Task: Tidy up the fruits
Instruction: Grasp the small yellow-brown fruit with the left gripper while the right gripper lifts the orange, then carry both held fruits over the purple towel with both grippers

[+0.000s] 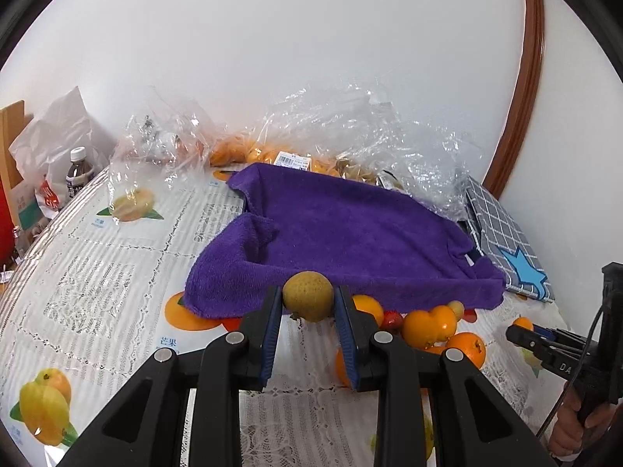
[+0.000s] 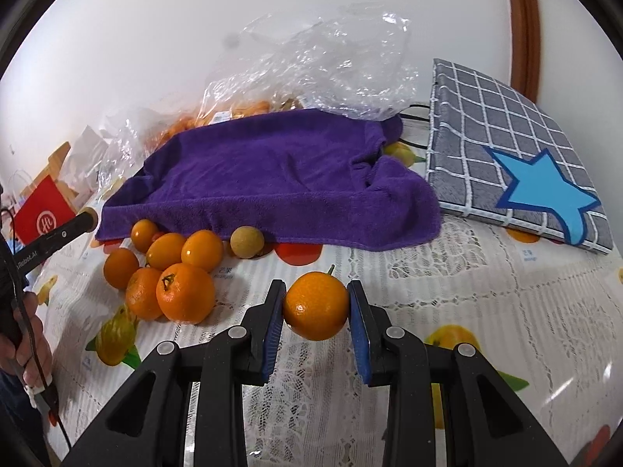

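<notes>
My left gripper [image 1: 307,303] is clamped on a brownish-green round fruit [image 1: 307,295], held at the near edge of the purple towel [image 1: 350,229]. My right gripper [image 2: 316,305] is clamped on an orange [image 2: 316,305] above the tablecloth [image 2: 486,280]. Both fruits are round and gripped only at the sides, so I judge a jolt could roll one free. The pile of oranges [image 2: 171,272] crowds the towel's left edge; open room lies to the right, before the checked bag [image 2: 506,148].

Left gripper [image 1: 307,303] and right gripper [image 2: 316,305] jaws clamped, seemingly pitched downward.
</notes>
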